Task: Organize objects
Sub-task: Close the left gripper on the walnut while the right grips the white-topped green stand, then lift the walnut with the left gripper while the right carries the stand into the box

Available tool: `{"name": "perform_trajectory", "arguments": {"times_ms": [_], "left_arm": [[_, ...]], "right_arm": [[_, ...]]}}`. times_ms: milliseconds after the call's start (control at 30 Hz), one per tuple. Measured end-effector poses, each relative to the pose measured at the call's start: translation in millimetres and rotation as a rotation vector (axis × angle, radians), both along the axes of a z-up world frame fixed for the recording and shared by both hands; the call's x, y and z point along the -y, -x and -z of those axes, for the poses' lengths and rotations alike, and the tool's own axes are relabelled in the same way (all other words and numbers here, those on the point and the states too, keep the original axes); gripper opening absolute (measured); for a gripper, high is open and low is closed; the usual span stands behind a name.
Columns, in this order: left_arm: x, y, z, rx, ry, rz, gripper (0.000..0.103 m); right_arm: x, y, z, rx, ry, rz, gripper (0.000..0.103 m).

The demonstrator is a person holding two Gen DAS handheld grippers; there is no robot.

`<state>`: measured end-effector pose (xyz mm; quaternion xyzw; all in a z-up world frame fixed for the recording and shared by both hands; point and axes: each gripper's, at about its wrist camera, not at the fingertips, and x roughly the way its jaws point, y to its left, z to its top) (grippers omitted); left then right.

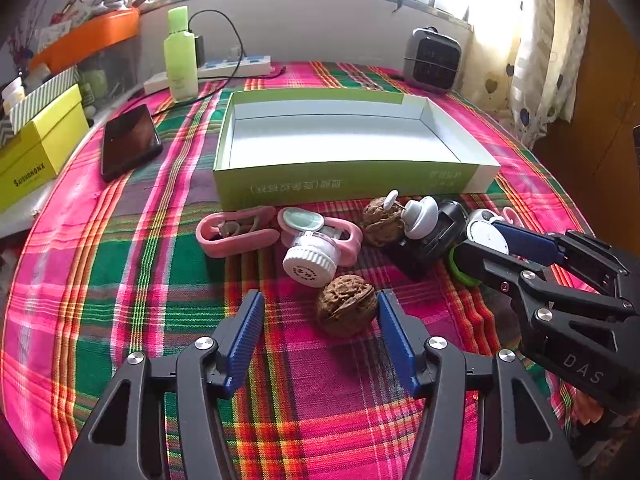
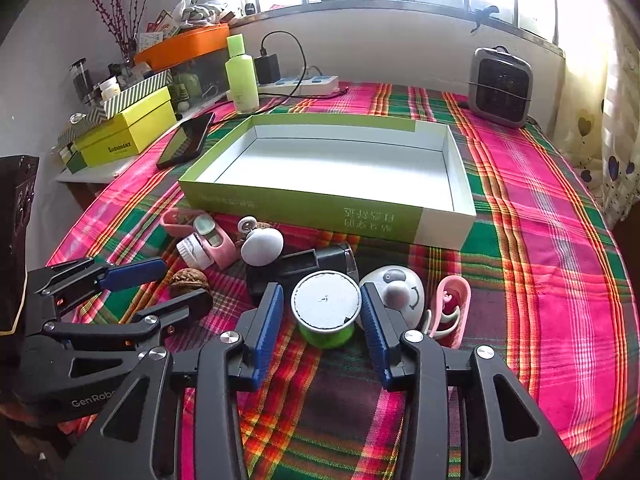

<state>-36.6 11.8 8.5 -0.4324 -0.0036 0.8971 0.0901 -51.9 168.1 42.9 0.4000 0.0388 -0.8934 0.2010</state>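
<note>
So far nothing is organized — the green box (image 2: 304,200) beyond both sets of fingers sits empty. Left gripper (image 1: 320,320) straddles a walnut (image 1: 347,309), right gripper (image 2: 322,312) a green-rimmed tin (image 2: 326,308) — neither visibly clamped.

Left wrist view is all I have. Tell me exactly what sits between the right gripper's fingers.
Observer: The right gripper straddles a green tub with a flat white lid, standing upright on the cloth. A thin gap shows beside the left-hand pad, so it is not clamped yet.
Operator: Report what lies to the right of that tub.
Observer: A white panda-faced gadget lies just behind the right-hand finger. Beyond it lies a pink clip, with bare cloth farther right.
</note>
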Motion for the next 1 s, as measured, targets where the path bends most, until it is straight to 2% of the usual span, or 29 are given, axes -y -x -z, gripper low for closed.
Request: {"name": "perform_trajectory", "arguments": {"times_ms": [67,467,1000], "left_arm": [[-1.1,0.8,-0.1,0.000,-0.004,0.001,0.052],[-5.7,0.8,-0.4,0.000,-0.010,0.011,0.031],[-6.3,-3.5,-6.1,-0.010,-0.023,0.022,0.029]], "right_arm": [[0.4,0.3,1.2,0.007,-0.002,-0.006,0.035],[-0.7,-3.1,2.0,0.016,0.015,-0.019,0.035],[0.3,-7.8,-1.7,0.017,0.034,-0.028,0.035]]}}
